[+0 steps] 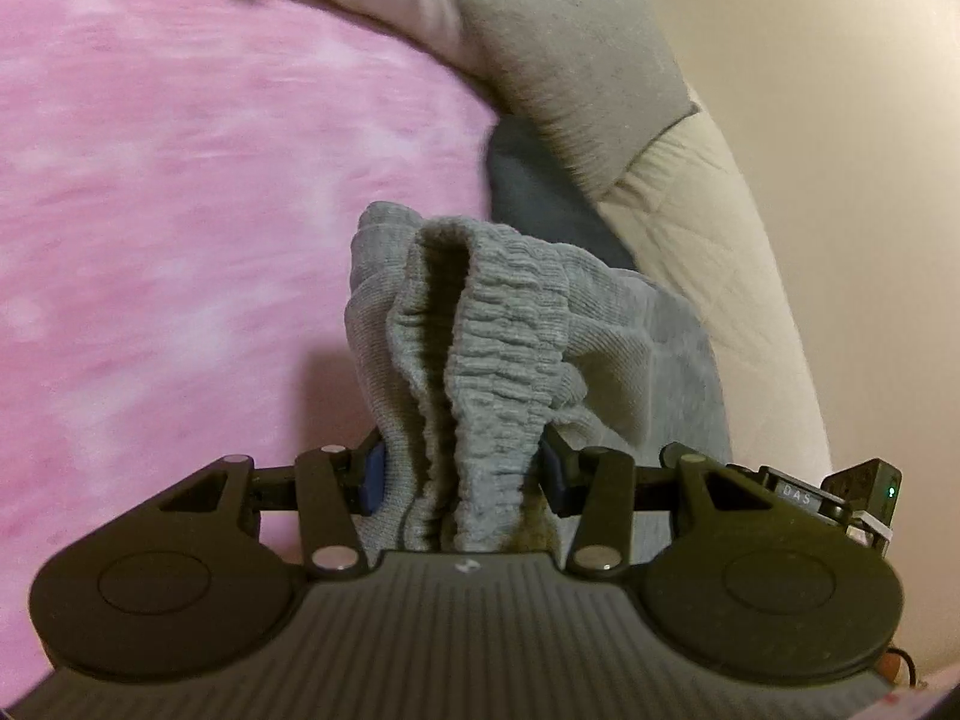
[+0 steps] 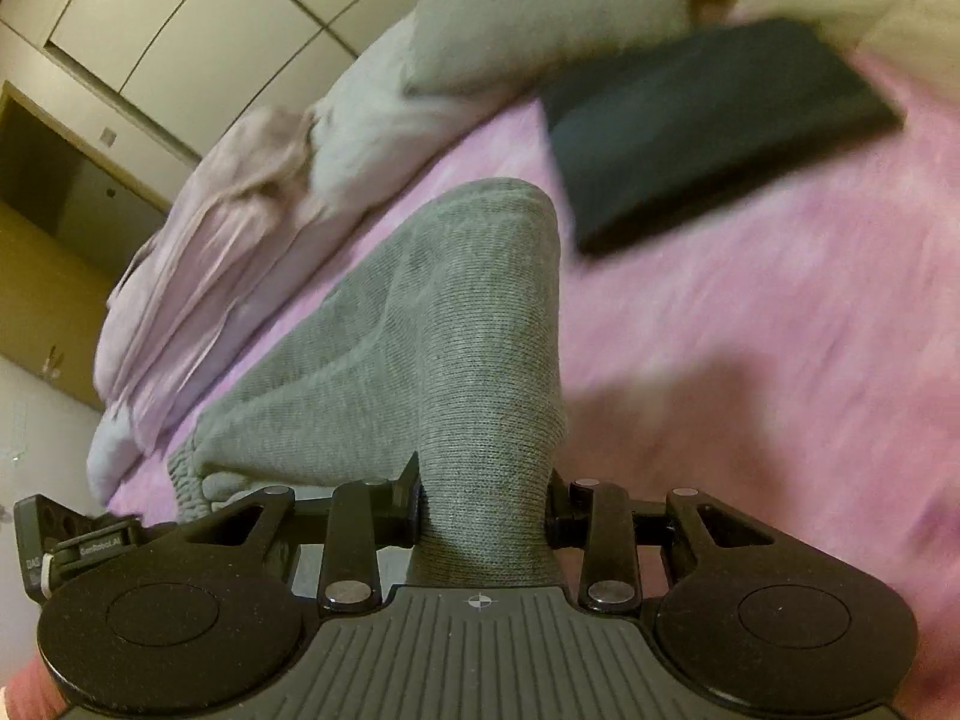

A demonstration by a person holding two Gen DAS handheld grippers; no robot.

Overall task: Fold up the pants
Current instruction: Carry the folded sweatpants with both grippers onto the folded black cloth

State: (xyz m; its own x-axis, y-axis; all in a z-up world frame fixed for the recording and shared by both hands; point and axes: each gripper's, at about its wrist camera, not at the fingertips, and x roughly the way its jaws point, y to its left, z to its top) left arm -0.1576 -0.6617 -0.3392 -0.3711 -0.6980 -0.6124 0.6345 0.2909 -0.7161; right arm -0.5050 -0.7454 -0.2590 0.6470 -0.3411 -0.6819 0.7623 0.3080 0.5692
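- Left gripper (image 1: 461, 474): jaws part-closed, clamped on the gathered elastic waistband of the grey pants (image 1: 480, 360). Blue pads (image 1: 373, 477) press the fabric from both sides; the bunched cloth fills the gap.
- Left wrist view: the waistband stands up from the jaws at frame centre, its opening facing the camera, over the pink bedspread (image 1: 180, 210).
- Upper right of that view: a grey pillow (image 1: 570, 60) and a dark folded item (image 1: 540, 192) behind the pants.
- Right gripper (image 2: 483, 507): jaws narrowed onto a thick fold of the same grey knit; cloth pinched between both fingers.
- Right wrist view: the pants run from the jaws up to frame centre and out to the lower left, draped on the bedspread.
- Upper right of that view: dark folded item (image 2: 720, 126), blurred. Left: pale lilac bedding (image 2: 228, 252).
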